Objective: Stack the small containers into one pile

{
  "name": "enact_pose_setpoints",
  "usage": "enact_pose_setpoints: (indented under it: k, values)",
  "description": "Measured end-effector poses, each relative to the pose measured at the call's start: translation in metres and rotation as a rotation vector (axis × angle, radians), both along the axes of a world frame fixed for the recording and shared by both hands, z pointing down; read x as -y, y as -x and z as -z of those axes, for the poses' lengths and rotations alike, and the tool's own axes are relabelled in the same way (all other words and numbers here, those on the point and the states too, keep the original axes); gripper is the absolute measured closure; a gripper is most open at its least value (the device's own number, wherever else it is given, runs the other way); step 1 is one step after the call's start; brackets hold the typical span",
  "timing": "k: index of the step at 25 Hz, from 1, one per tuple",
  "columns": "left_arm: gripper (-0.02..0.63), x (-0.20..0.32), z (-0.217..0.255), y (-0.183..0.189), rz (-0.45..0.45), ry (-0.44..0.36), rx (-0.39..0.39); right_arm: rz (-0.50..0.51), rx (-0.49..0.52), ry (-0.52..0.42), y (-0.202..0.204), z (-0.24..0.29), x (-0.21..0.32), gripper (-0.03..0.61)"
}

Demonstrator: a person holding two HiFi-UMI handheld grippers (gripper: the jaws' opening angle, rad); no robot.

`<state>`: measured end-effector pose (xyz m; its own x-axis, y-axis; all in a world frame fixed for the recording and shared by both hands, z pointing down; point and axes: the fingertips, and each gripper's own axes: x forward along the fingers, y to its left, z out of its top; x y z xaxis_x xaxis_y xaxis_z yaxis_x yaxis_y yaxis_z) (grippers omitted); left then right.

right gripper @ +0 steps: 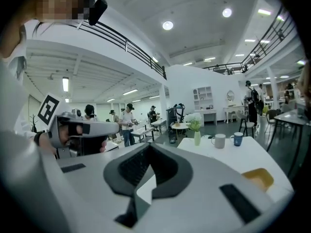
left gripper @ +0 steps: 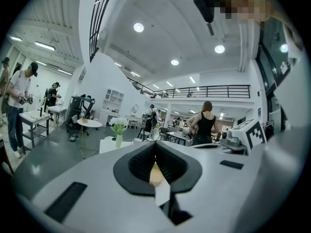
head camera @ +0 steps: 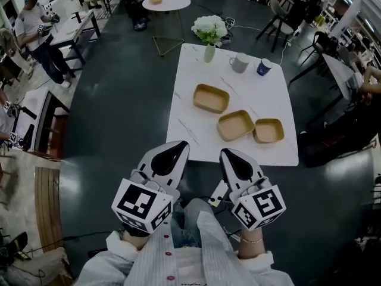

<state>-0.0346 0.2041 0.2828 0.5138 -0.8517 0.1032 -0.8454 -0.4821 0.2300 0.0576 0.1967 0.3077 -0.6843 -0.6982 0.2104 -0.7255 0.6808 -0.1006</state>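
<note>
1. Currently three small containers are sitting unstacked on the worktop, all ahead of both grippers and well apart from them.
2. Far container: lying alone, farthest ahead, roughly between the lines along which the two grippers are pointing.
3. Middle container and right-hand container: lying ahead of the right gripper, just beside each other, with their edges seeming to touch.
4. Handling, by judgement: all three are showing as shallow, open, tan trays with rounded corners, looking like thin moulded fibre. They are likely weighing little, flexing under a hard squeeze, and neither slipping nor breaking easily. Being alike in shape, they are probably nesting readily.
5. Point of hold, by judgement: a long side's rim is offering the surest purchase, with one jaw going inside the wall and one outside, pinching gently.
6. Left gripper: being held low near the person's body, short of the worktop's near edge and pointing forward at it. Its jaws are pressing together with nothing between them.
7. Right gripper: being held alongside in like pose. Its jaws are likewise meeting and carrying nothing.
8. Other items: a vase of flowers, a grey mug and a blue mug are standing beyond the containers, farthest from both grippers.
</note>
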Motion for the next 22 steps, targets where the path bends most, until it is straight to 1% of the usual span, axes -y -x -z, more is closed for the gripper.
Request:
enact_pose_setpoints:
  k: [5,12,17,22]
  values:
    - [0.597,0.012,-0.007,0.010,-0.018,0.022,-0.005,-0.033,-0.008,0.027,0.006,-0.008,0.012,0.568]
    - [0.597,0.041,-0.015,0.015,-0.037,0.035,-0.016,-0.048,-0.023,0.049,0.010,-0.018,0.038,0.568]
    - [0.597,0.075,-0.016,0.019,-0.059,0.037,-0.006,-0.076,-0.022,0.060,0.010,-0.024,0.070,0.568]
    - [0.597,0.121,-0.015,0.018,-0.088,0.030,0.001,-0.115,-0.019,0.067,0.007,-0.029,0.113,0.568]
